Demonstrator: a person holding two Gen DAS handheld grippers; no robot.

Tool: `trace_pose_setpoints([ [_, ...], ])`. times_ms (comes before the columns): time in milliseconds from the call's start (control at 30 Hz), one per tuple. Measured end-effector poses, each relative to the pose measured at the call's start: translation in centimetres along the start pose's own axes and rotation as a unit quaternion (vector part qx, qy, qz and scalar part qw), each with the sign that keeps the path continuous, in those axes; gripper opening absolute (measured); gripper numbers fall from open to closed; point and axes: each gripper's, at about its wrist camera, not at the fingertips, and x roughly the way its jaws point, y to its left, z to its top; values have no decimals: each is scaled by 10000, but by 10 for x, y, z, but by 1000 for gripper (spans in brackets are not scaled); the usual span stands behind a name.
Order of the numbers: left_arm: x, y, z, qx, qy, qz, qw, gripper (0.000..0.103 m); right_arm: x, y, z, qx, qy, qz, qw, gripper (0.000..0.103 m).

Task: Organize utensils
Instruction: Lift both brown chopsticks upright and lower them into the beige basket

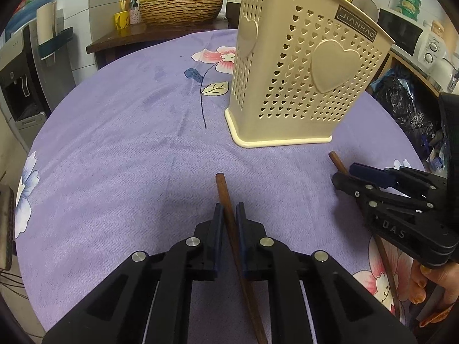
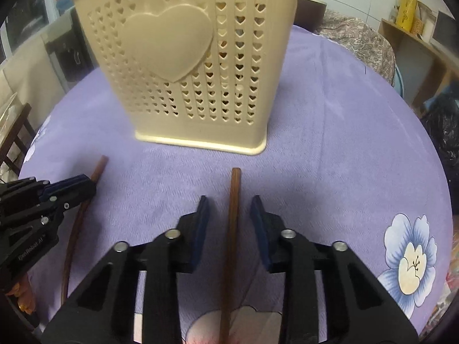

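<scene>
The two chopsticks lie on the purple cloth [image 1: 114,143] before the cream holder [image 1: 298,80]; thin, stiff, light and probably slippery, so grip near the upper end; left gripper [image 1: 228,215] clamps the left chopstick [image 1: 229,223]; right gripper [image 2: 231,215] stands narrow around the right chopstick [image 2: 233,223], pads apart from it.

Left gripper [image 1: 228,215] pointed steeply down, jaws closed on a chopstick [image 1: 229,209]. Right gripper [image 2: 231,209] also angled down, jaws part-open, pads clear of second chopstick [image 2: 233,215] between them. Fingers [image 1: 418,286] gripped right handle.
</scene>
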Motion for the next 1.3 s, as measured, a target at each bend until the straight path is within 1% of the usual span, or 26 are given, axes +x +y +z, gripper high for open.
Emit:
trace_pose_setpoints([
  [33,1,-1,1,-2,4,-1,10000,10,0,0,1,5,0,-23,10000,20],
  [167,3,-3,3,26,-16,0,10000,9,1,0,2,26,-27,-47,10000,8],
  [433,3,-6,3,84,-77,19,9999,9,3,-12,7,263,-75,125,9995,8],
  [600,-9,-5,7,53,-244,-29,9997,9,-13,-23,7,441,-290,280,9982,8],
  [700,-27,-5,9,55,-436,-160,9989,9,-34,-25,5,483,-527,419,9966,8],
  [867,-63,-6,15,118,-798,-366,9961,9,-81,-27,1,474,-1014,595,9919,8],
  [1000,-100,-9,20,234,-1187,-538,9912,8,-131,-24,-7,432,-1454,698,9860,8],
  [1133,-137,-10,22,378,-1603,-666,9841,8,-177,-21,-15,304,-1857,760,9792,8],
  [1200,-149,-9,22,435,-1747,-681,9813,8,-201,-20,-19,264,-2069,810,9746,8],
  [1300,-159,-6,22,397,-1853,-772,9788,8,-223,-18,-24,196,-2247,823,9708,8],
])
